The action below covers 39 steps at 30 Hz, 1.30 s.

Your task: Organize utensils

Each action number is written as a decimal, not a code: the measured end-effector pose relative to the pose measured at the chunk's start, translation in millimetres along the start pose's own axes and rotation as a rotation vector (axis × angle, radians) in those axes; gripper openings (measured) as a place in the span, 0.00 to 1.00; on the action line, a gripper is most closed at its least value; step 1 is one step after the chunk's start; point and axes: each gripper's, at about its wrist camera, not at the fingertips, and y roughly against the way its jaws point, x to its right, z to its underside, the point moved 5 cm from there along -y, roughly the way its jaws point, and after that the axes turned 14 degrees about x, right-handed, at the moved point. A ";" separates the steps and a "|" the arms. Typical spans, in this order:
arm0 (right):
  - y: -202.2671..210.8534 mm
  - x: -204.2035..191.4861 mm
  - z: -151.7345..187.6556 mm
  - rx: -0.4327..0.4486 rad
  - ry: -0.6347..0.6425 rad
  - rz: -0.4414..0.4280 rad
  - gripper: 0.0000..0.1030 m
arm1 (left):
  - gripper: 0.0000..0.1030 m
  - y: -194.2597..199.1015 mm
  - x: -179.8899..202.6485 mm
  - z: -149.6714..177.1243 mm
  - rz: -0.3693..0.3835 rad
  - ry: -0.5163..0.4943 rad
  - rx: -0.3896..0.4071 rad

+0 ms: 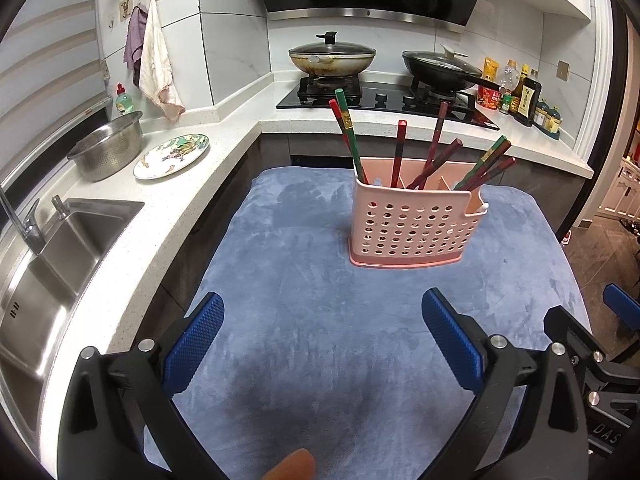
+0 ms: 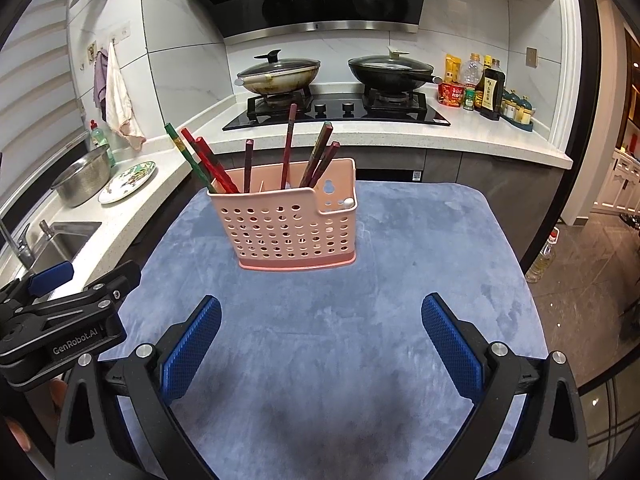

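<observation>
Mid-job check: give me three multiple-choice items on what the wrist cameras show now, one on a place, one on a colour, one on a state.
1. Where does the utensil holder stand?
A. in the sink
B. on the blue cloth
C. on the stove

2. What colour is the utensil holder?
A. pink
B. green
C. white

3. How do the two grippers stand?
A. both shut on chopsticks
B. one open, one shut
C. both open and empty

Answers:
1 B: the utensil holder sits upright on the blue cloth, apart from the sink and stove.
2 A: its perforated walls are pink.
3 C: the left gripper and right gripper show wide jaws with only cloth between them; the chopsticks stand in the holder.
</observation>
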 end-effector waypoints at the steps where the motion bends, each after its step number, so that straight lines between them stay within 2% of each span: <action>1: 0.0 0.3 0.0 0.000 0.001 0.001 0.94 | 0.92 0.2 1.2 0.1 -0.002 -0.001 0.001; 23: -2.2 1.6 2.8 -0.009 -0.004 0.001 0.94 | 0.92 0.6 0.8 1.6 -0.033 -0.003 0.001; 39: -2.6 1.0 4.6 -0.011 -0.005 0.001 0.94 | 0.92 -2.1 0.8 5.3 -0.047 0.009 -0.026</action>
